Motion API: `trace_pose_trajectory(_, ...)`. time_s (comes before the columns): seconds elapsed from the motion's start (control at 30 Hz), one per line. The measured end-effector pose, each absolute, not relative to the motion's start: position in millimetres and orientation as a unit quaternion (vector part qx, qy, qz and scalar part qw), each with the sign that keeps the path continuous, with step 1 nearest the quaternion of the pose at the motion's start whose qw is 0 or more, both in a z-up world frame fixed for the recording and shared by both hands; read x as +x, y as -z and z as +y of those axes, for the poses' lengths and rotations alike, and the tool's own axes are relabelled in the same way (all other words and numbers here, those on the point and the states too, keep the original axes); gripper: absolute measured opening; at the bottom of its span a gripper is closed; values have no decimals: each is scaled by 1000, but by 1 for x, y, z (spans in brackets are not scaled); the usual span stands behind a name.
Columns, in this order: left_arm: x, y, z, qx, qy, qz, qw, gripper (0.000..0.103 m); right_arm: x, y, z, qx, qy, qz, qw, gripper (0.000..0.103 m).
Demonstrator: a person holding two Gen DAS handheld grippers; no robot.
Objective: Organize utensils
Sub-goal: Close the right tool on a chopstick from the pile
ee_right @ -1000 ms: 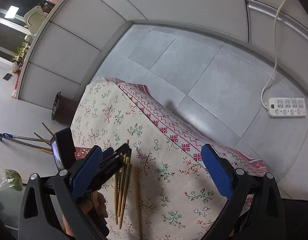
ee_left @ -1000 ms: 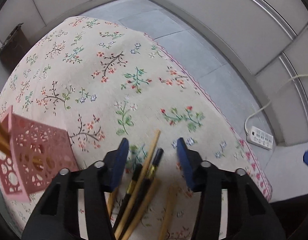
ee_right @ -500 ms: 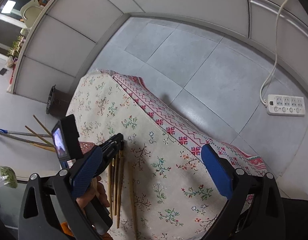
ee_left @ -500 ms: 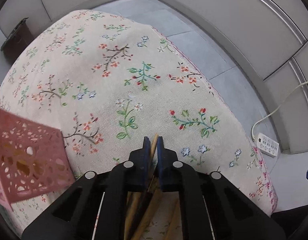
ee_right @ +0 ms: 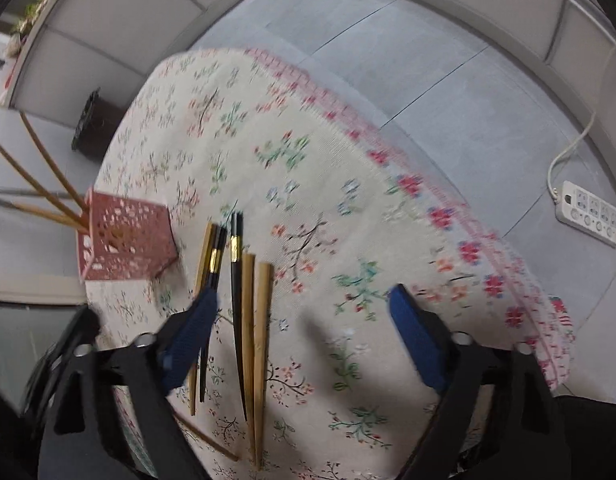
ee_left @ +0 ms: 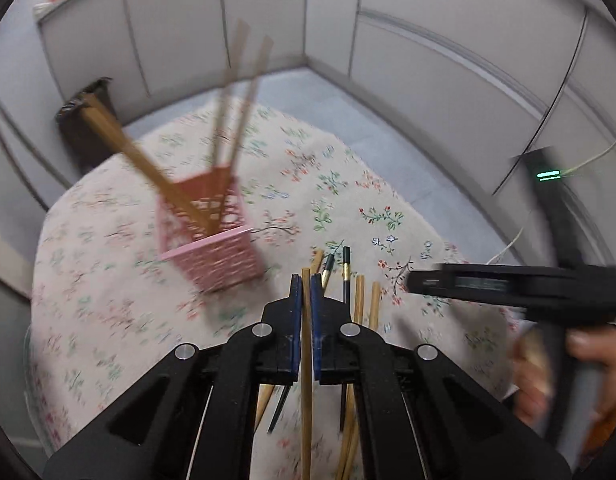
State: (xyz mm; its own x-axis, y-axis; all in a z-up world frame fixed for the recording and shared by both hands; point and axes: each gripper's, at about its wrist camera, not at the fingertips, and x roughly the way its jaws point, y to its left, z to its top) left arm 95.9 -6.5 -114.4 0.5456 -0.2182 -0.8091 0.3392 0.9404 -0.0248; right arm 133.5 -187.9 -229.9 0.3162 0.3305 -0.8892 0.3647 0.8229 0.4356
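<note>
- Right now the left gripper has its blue pads pressed together on one bamboo chopstick, whose square end pokes out just past the fingertips while its shaft runs back between the jaws.
- Beyond the left jaws and to their left stands the pink lattice holder on the floral tablecloth, with several bamboo chopsticks leaning out of its top; this view is motion-blurred.
- Below and just right of the left jaws lie the loose chopsticks, bamboo ones and two black ones with gold bands, side by side on the cloth.
- Further to the right of the left jaws, a hand grips the black body of the other tool.
- As for the right gripper, its jaws stand wide apart and have just been closing; nothing is clamped between them.
- Within that gap, close to the left pad, a black chopstick and two bamboo chopsticks lie flat; another black one and a bamboo one pass under the left pad.
- Ahead of the right jaws and off to their left sits the pink holder.
</note>
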Motion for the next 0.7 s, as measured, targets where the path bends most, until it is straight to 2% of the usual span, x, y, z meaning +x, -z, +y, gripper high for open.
trace_pose_trajectory(0.07, 80, 99, 4, 54, 155, 431, 887, 4, 139, 238, -173, 290, -3, 600, 746, 53)
trace_pose_trajectory(0.27, 63, 81, 30, 35, 150, 409, 900, 4, 147, 258, -145, 277, -4, 627, 728, 31)
trace_pose_trajectory(0.47, 55, 76, 43, 23, 147, 401, 904, 4, 158, 261, -129, 247, 12, 624, 741, 29)
trace_pose_trajectory(0.5, 54, 75, 45, 22, 146, 399, 905, 4, 159, 261, -127, 243, 14, 623, 744, 27)
trace_pose_trajectory(0.53, 53, 74, 47, 20, 145, 397, 906, 4, 161, 260, -124, 239, 17, 621, 746, 14)
trace_pose_trajectory(0.57, 52, 72, 48, 18, 145, 395, 907, 4, 161, 261, -123, 232, 23, 620, 749, 9)
trace_pose_trajectory(0.7, 48, 66, 51, 13, 141, 388, 911, 4, 157, 261, -131, 254, 20, 610, 750, 8)
